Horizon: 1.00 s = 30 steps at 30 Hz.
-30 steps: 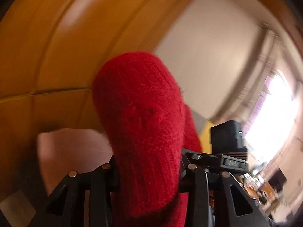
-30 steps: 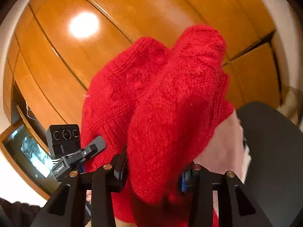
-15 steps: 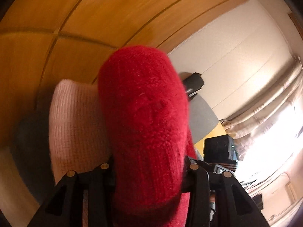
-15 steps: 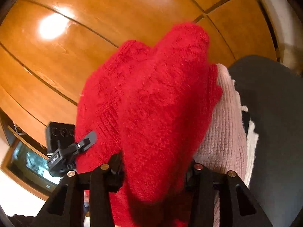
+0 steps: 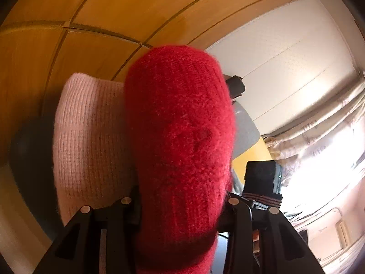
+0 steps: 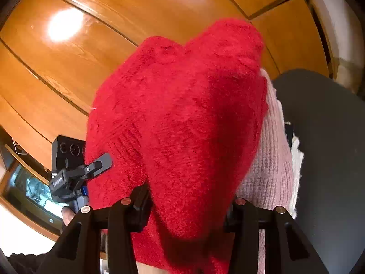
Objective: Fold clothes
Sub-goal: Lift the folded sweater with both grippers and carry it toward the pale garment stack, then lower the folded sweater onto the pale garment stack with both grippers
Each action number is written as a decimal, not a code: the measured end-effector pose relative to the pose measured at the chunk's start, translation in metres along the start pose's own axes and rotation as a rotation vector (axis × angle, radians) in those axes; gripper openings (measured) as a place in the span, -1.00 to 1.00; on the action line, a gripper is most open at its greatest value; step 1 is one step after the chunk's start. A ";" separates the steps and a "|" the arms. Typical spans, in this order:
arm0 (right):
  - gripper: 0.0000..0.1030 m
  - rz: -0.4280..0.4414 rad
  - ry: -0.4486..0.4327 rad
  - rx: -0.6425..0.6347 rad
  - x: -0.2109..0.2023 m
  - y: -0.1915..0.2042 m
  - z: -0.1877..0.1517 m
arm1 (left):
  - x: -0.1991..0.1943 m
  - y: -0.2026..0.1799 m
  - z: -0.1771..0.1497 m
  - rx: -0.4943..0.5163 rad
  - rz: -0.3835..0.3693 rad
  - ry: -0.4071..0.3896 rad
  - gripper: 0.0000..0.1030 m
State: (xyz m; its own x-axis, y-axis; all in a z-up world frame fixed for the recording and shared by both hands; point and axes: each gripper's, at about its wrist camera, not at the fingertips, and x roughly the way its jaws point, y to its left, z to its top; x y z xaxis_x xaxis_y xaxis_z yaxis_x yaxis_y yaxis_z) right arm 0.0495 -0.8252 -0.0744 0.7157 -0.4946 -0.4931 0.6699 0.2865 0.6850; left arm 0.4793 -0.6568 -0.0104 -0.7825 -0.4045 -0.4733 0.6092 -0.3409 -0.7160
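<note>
A fuzzy red knit sweater (image 5: 180,137) bulges up in a thick bunched fold. Just beside it, touching, lies a pale pink ribbed knit (image 5: 91,141) on a grey surface.

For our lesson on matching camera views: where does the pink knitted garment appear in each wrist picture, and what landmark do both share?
Left wrist view: the pink knitted garment sits left of centre, behind and left of the red sweater.
Right wrist view: the pink knitted garment shows right of centre, at the sweater's right edge.
Shared landmark: the wooden panelled wall behind.
</note>
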 end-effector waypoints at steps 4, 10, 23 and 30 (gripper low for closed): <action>-0.09 -0.033 0.018 0.025 0.003 -0.026 0.005 | -0.007 0.011 0.002 -0.106 -0.086 0.016 -0.23; -0.08 -0.019 -0.021 -0.039 -0.020 -0.021 0.028 | -0.014 0.020 -0.008 -0.130 -0.125 0.034 -0.23; 0.06 -0.189 0.054 -0.020 -0.011 -0.086 0.057 | -0.021 0.022 -0.029 -0.073 -0.057 0.039 -0.20; 0.64 -0.235 -0.011 -0.028 -0.036 -0.108 0.082 | -0.052 -0.011 -0.039 0.037 0.055 -0.005 -0.13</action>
State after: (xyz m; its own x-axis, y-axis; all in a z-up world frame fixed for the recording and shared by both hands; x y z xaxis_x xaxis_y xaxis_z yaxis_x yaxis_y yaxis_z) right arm -0.0642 -0.9055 -0.0868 0.5375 -0.5592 -0.6311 0.8231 0.1854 0.5368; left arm 0.5081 -0.5988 0.0022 -0.7469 -0.4279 -0.5089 0.6560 -0.3492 -0.6691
